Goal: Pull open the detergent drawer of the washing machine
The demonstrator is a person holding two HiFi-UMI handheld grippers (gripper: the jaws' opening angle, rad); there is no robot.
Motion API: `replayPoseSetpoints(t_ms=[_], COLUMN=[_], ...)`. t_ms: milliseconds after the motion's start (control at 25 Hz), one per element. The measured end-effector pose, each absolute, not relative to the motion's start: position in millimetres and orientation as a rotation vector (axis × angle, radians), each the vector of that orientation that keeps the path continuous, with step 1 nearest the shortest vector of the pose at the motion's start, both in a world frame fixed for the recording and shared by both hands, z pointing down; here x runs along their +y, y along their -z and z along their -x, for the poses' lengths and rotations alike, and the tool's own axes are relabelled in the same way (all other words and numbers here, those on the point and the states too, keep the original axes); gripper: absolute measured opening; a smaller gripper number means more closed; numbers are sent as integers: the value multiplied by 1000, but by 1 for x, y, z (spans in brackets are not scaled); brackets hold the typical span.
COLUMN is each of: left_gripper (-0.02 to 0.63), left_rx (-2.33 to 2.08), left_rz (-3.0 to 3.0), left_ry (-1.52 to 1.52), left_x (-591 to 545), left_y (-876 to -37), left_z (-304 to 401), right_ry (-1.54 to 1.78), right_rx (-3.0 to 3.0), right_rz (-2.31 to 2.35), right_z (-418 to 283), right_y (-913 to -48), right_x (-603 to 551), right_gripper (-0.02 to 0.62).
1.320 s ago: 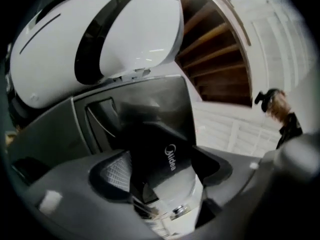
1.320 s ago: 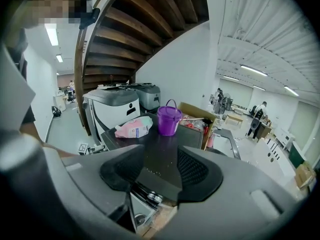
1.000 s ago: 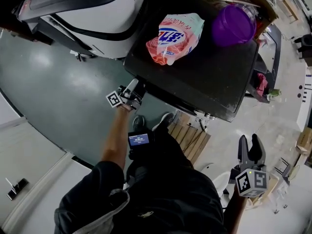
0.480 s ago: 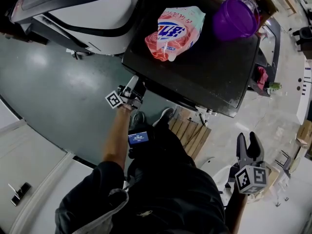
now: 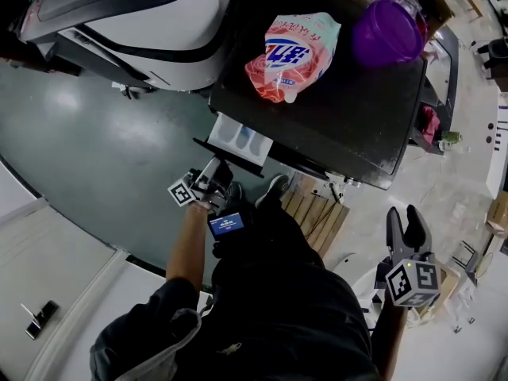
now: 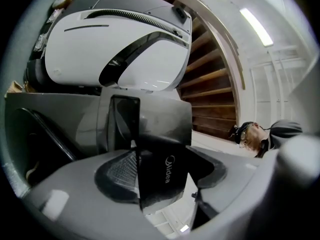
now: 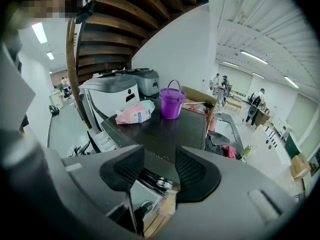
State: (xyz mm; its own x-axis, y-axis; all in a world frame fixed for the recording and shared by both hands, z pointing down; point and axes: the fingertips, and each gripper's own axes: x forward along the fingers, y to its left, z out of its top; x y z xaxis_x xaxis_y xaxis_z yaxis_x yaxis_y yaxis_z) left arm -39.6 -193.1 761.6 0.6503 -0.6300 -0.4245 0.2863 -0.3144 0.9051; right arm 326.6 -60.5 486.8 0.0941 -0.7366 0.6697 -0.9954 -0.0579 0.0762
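Observation:
The washing machine (image 5: pixel 341 117) has a black top, and its detergent drawer (image 5: pixel 238 138) stands pulled out, white compartments showing. My left gripper (image 5: pixel 211 178) holds the drawer's dark front panel (image 6: pixel 165 134), which carries a brand name. The panel fills the gap between the pads of this gripper (image 6: pixel 162 166), whose jaws have just been closing on it. My right gripper (image 5: pixel 405 222) hangs off to the right of the machine, low over the floor. In its own view the right gripper (image 7: pixel 159 166) is open with nothing between the pads.
A pink detergent bag (image 5: pixel 292 52) and a purple bucket (image 5: pixel 386 33) sit on the machine's top. A white and black appliance (image 5: pixel 151 22) stands to the left. A wooden pallet (image 5: pixel 314 214) lies at the machine's foot, by the person's shoes.
The drawer has slid out of the machine's front, and my left gripper has come back toward the person with it. The right gripper has barely shifted.

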Motion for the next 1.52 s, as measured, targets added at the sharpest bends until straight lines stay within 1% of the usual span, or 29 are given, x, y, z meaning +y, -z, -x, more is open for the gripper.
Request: replayPoseSetpoints(t_ms=[400,760,880,1120,1280,1520], left_gripper=[325,324,338,354,353,362], left_rx=[-228,-214,-205,-160,-174,-255], left_rz=[-1681,-1706,-1725,-1761,-1807,-1913], left_ry=[866,875,846,710,553,310], left_x=[-189,-192,-192,-189,-179,-161], left_y=[-759,-760,-765,-768,-774,-769], left_z=[39,37,36,32,34,61], right_ry=[-652,-682,-671,-641,-622,-594], right_rx=[-1686,-1630,-1656,-1728,-1764,-1838], right_rz=[-1861,-1882,-1881,-1859,-1859,-1868], right_z=[-317,-313,-307,-281,-271,-257], right_y=[-485,-489,-491,-481,-471,-453], right_x=[-59,-43,-42,-45,-42,-41], right_gripper=[190,190,190,190,190,190])
